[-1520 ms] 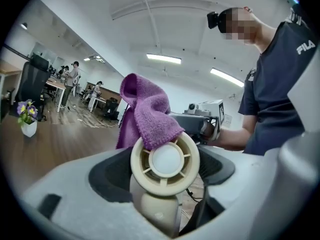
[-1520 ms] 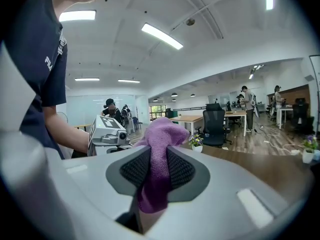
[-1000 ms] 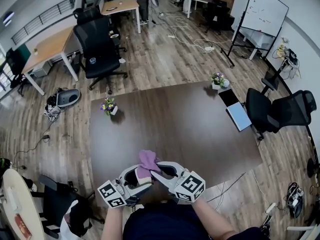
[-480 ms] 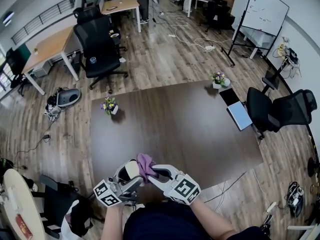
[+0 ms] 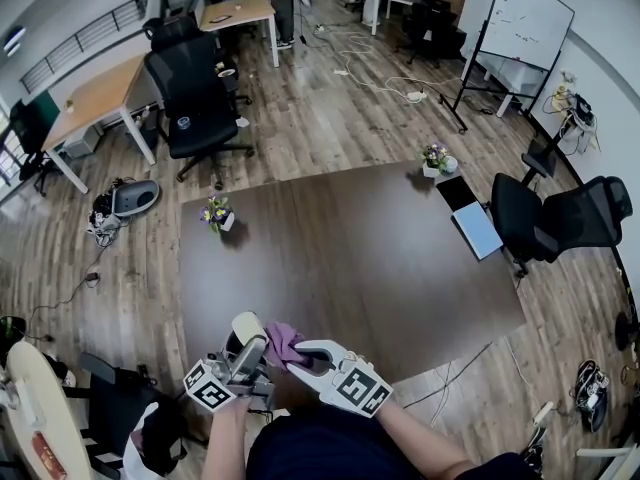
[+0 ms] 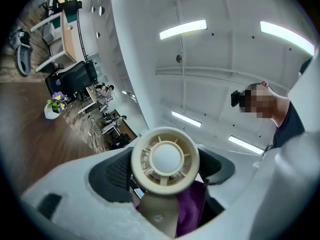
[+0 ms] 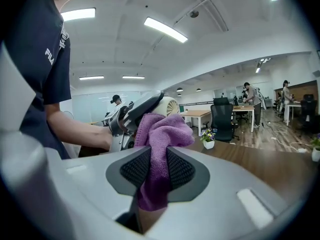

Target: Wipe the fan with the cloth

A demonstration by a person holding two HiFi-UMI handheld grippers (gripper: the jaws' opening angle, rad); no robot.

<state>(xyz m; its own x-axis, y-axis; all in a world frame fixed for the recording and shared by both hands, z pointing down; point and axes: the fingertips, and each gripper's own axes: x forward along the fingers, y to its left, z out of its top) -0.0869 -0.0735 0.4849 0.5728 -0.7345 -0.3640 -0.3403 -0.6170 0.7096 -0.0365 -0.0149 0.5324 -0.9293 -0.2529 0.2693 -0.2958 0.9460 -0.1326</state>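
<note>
My left gripper [image 5: 240, 360] is shut on a small cream hand-held fan [image 5: 246, 329] at the near edge of the dark table [image 5: 380, 258]. In the left gripper view the fan's round grille [image 6: 165, 159] faces the camera between the dark pads, tilted up toward the ceiling. My right gripper [image 5: 302, 352] is shut on a purple cloth [image 5: 283, 344], which is bunched against the fan's right side. In the right gripper view the cloth [image 7: 162, 134] is pinched between the pads, and the fan [image 7: 169, 105] peeks out behind it. A purple fold of the cloth [image 6: 192, 209] shows below the fan.
Two small flower pots stand on the table, one at the far left [image 5: 220, 214] and one at the far right [image 5: 436, 158]. A laptop [image 5: 477, 230] lies at the right edge beside a black chair [image 5: 555, 223]. My body is right behind the grippers.
Both grippers have drawn back toward me and to the left, down to the table's near edge. The fan has tipped more upright. The cloth stays against it.
</note>
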